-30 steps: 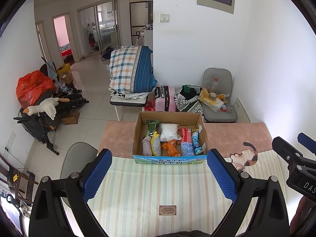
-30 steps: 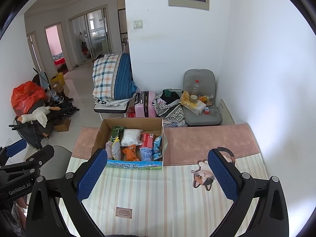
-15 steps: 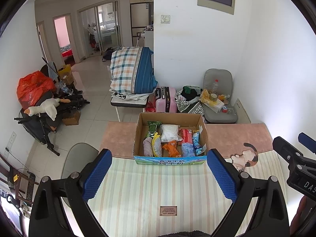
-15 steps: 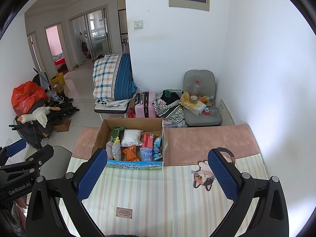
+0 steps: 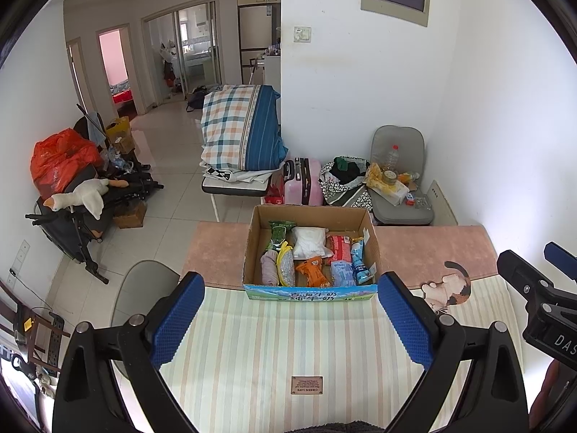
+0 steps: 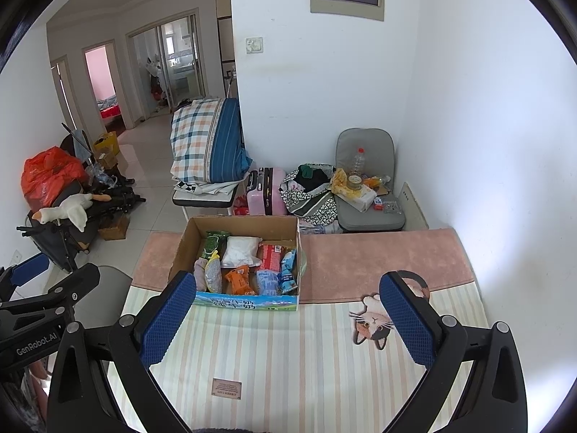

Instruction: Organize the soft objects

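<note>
A cardboard box (image 5: 312, 216) (image 6: 238, 222) stands on the far part of a striped cloth on the table (image 5: 259, 346) (image 6: 288, 353). Several soft packets lie in it: a white bag (image 5: 310, 241) (image 6: 239, 250), an orange packet (image 5: 313, 277) (image 6: 238, 281), a red packet (image 5: 337, 249), blue packets (image 5: 342, 272) (image 6: 268, 281), a green packet (image 5: 279, 232) and a grey roll (image 5: 268, 269). My left gripper (image 5: 290, 319) hovers open in front of the box, nothing between its blue pads. My right gripper (image 6: 285, 317) is open too, right of the box, and empty.
A cat picture (image 6: 373, 324) is printed on the cloth at right, a small brown label (image 5: 306, 385) near the front. Beyond the table stand a grey chair (image 5: 398, 180) with a bottle, a pink suitcase (image 5: 303, 182), folded bedding (image 5: 241, 130) and a grey chair back (image 5: 144, 288) at left.
</note>
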{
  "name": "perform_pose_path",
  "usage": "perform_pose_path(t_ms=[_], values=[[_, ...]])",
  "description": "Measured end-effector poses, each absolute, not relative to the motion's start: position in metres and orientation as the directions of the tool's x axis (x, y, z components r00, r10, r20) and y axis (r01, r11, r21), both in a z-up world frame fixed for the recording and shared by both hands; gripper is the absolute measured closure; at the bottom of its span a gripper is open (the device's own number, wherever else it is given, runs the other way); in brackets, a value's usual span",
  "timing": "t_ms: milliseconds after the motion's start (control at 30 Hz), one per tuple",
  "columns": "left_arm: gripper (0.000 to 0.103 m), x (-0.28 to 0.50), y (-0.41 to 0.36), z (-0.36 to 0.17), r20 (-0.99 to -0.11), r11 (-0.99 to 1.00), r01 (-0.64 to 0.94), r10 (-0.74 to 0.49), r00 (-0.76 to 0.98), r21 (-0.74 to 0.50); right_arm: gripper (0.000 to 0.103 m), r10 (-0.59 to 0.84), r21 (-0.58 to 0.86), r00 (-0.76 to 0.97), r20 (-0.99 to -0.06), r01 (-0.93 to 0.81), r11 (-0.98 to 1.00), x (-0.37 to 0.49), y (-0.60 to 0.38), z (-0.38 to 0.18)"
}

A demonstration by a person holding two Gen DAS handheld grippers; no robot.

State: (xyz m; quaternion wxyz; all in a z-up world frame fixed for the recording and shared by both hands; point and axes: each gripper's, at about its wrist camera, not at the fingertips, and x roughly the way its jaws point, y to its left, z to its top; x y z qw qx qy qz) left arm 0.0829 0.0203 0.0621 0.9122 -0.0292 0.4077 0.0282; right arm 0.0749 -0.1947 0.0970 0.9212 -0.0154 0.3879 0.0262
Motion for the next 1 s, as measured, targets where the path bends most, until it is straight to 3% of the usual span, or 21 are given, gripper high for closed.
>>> perform_pose_path(t_ms=[1000], values=[[0.004, 0.0811, 0.0247, 0.0572, -0.75, 0.995, -0.095, 0.034, 0.66, -0.038, 0.0, 0.064, -0.003, 0.683, -0.727, -0.097, 0.995, 0.0812, -0.1888, 0.0968]])
